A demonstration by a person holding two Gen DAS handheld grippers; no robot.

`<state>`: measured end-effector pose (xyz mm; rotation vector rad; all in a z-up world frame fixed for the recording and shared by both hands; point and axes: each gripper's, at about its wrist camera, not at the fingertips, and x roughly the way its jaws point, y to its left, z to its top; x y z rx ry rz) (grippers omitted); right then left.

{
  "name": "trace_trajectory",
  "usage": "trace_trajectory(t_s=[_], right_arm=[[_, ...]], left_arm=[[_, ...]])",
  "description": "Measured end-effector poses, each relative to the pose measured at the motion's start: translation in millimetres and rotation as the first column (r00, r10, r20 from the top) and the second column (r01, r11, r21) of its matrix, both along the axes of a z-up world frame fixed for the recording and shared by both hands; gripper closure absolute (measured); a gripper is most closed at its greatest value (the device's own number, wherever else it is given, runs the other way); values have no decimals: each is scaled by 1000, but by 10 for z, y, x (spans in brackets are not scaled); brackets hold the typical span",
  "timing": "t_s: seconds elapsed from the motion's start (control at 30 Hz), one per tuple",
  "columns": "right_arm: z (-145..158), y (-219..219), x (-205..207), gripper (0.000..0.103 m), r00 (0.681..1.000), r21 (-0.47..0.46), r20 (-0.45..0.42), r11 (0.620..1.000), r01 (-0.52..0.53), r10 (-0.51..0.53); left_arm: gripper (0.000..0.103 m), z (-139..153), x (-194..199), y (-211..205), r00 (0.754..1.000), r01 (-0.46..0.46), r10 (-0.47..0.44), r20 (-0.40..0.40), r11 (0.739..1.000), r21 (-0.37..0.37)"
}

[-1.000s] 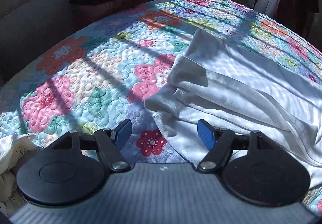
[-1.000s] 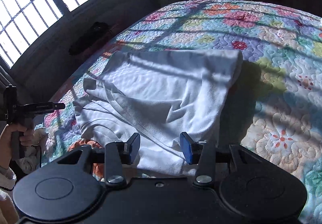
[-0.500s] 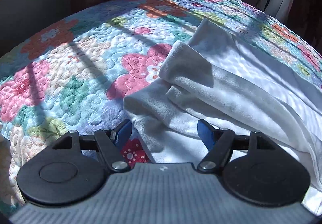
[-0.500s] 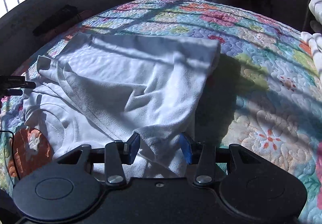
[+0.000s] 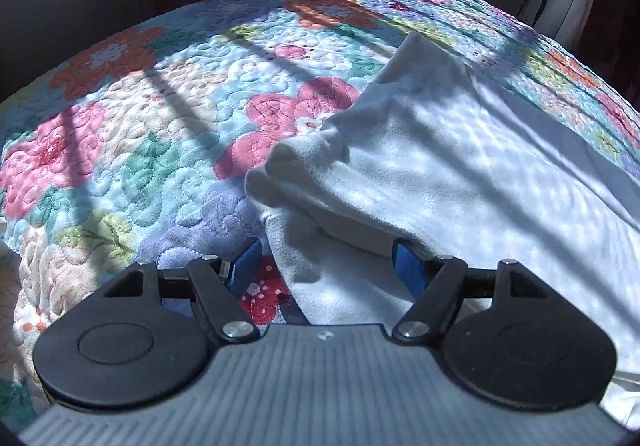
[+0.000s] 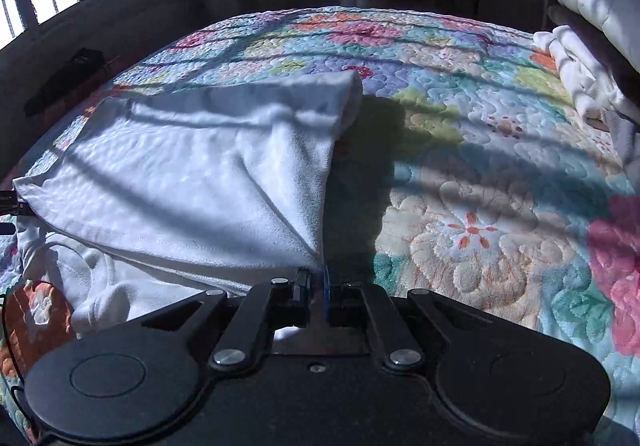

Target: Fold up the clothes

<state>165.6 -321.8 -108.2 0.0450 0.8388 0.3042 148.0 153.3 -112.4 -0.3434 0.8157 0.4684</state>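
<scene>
My right gripper [image 6: 319, 280] has its fingers pinched tight on a corner of the white garment [image 6: 188, 181], which lies on the floral quilt [image 6: 480, 181]. My left gripper [image 5: 326, 260] fingers are spread wide around its other edge.

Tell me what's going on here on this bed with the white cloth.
A person with a handheld gripper in each hand is folding a white fleecy garment spread on a floral quilted bedspread. The right gripper is shut on the garment's near corner. The left gripper is open, its blue fingers straddling the garment's folded edge at the other side without pinching it. A stack of white clothes sits at the bed's far right.
</scene>
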Motion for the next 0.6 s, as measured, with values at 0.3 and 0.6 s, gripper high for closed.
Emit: trace_trajectory(t_s=[0.3,0.6], right_arm=[[49,1,19,97,1000,6,9,1000,12,-12],[11,-80,25,95,1000,78,-13,997,26,-26]], left_arm=[[31,40,-117,441,995,-67,70,77,997,-42],[81,64,-114,524,989,15,-11,146,999,-30]])
